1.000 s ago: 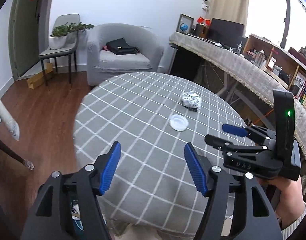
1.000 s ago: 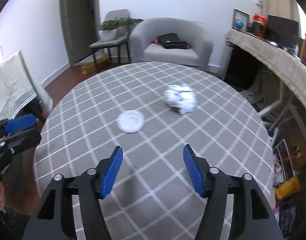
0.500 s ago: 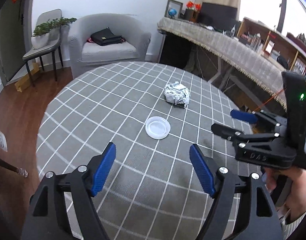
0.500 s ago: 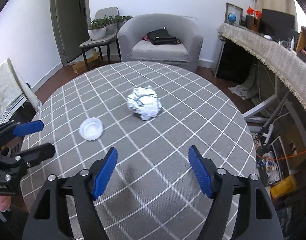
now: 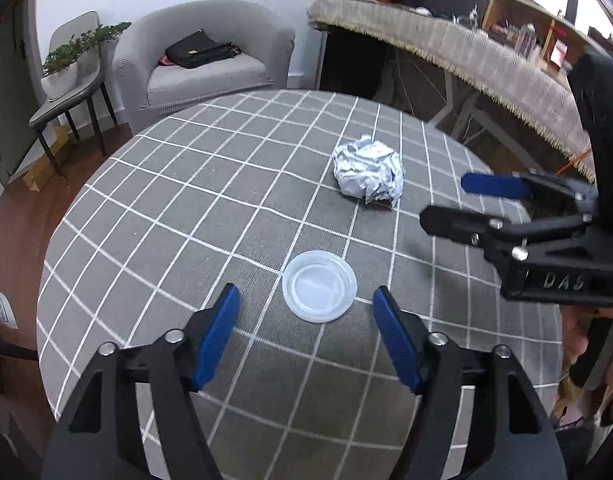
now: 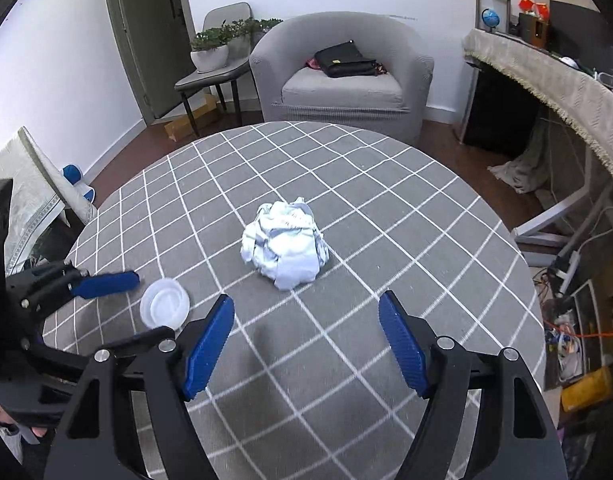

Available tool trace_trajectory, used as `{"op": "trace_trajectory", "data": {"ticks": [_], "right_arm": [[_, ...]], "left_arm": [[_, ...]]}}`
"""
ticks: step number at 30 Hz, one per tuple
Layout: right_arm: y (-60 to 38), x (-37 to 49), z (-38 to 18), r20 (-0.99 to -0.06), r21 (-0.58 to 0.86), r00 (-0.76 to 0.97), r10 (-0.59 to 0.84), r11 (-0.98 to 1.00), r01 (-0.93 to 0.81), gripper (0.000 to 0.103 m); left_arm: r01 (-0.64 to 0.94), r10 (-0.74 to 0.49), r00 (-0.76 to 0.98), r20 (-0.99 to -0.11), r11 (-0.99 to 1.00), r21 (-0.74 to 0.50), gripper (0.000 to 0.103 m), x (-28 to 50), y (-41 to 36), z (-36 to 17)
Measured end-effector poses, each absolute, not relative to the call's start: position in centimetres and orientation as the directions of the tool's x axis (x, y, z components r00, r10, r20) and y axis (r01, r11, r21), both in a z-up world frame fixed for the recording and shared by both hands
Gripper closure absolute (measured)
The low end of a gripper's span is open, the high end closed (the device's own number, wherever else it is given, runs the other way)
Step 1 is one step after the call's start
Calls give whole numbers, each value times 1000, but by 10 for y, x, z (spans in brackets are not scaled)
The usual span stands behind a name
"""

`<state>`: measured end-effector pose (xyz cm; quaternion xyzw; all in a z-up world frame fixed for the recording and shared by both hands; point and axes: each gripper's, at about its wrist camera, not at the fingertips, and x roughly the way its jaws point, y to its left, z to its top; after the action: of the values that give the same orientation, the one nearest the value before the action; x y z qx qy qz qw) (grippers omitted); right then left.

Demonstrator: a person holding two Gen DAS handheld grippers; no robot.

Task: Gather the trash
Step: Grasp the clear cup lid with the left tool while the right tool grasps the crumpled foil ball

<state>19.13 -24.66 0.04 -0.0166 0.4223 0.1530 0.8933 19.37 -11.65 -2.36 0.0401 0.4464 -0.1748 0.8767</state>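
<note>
We hold both grippers over a round table point(image 5: 154, 216) covered in a grey cloth with a white grid, and two pieces of trash lie on it. In the left wrist view, the left gripper point(image 5: 306, 300) sits at the bottom centre of the frame with its blue pads apart and its jaws closing; the clear plastic lid point(image 5: 319, 286) lies flat on the cloth just ahead of the fingertips, about level with them and roughly centred in the gap, with neither pad touching it. Above and to the right of the lid in that view rests the crumpled paper ball point(image 5: 368, 176), well apart from the lid. At the right edge of the same frame we see the right gripper point(image 5: 450, 204) from the side, pointing left towards the paper ball, its two fingers spread and nothing between them. In the right wrist view, the right gripper point(image 6: 306, 312) fills the bottom of the frame with its jaws wide apart and empty; the paper ball point(image 6: 285, 247) lies just above the gap, in the middle of the frame, not reached by either pad. The lid point(image 6: 165, 307) shows at lower left there, between the left gripper's fingers point(image 6: 104, 284). Behind the table stand a grey armchair point(image 6: 342, 80) with a black bag point(image 6: 344, 62) on its seat and a chair point(image 6: 210, 72) bearing potted plants.
</note>
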Motion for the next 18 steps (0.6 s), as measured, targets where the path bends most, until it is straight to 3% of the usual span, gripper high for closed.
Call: {"op": "trace_trajectory", "data": {"ticks": [14,18], "right_arm": [[-219,225,-8,-785,75,564,256,943,-324,28],[-215,236,-14,-797,72,551,246,946,-317,35]], "left_arm": [[385,-287,535,-795,920,-73,59,210,-118,-26],[400,-295,530,-795,914,-72,61,214,-119,-26]]}}
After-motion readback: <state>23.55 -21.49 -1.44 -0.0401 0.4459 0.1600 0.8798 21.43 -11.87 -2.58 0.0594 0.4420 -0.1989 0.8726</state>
